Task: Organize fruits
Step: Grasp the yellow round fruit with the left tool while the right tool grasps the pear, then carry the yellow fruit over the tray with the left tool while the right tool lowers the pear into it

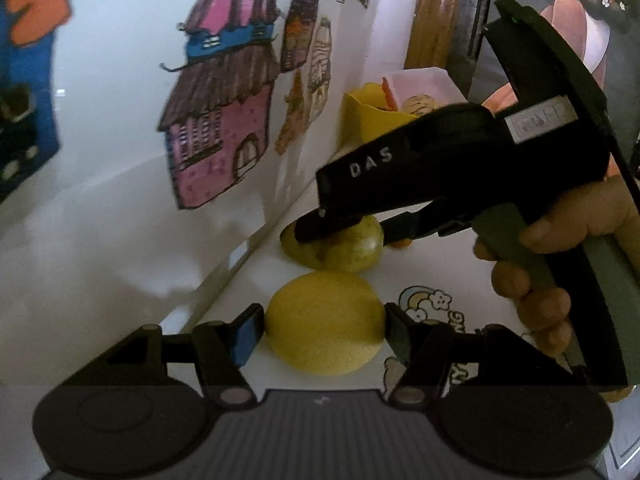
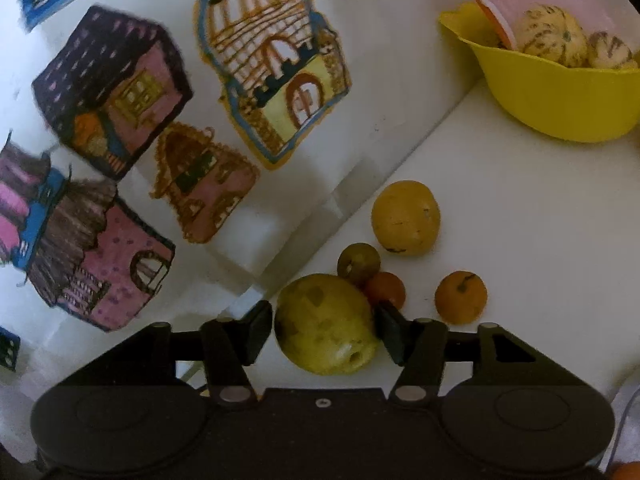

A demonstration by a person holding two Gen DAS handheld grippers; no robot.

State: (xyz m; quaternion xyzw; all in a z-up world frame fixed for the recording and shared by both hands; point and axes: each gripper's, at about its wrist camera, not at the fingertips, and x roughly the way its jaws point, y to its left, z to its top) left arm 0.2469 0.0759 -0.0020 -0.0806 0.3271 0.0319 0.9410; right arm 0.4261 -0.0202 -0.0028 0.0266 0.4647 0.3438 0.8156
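each gripper clamps a fruit, left (image 1: 324,334) a lemon (image 1: 325,324), right (image 2: 325,330) a pear (image 2: 326,324), likely bound for the bowl (image 2: 560,100).

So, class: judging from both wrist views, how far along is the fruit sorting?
Done: the yellow bowl already holds some pale striped fruits. In hand: the left tongs bracket a lemon, and the right tongs bracket a blotchy yellow-green fruit; neither looks lifted. Left: four loose fruits on the white table, including a small orange.
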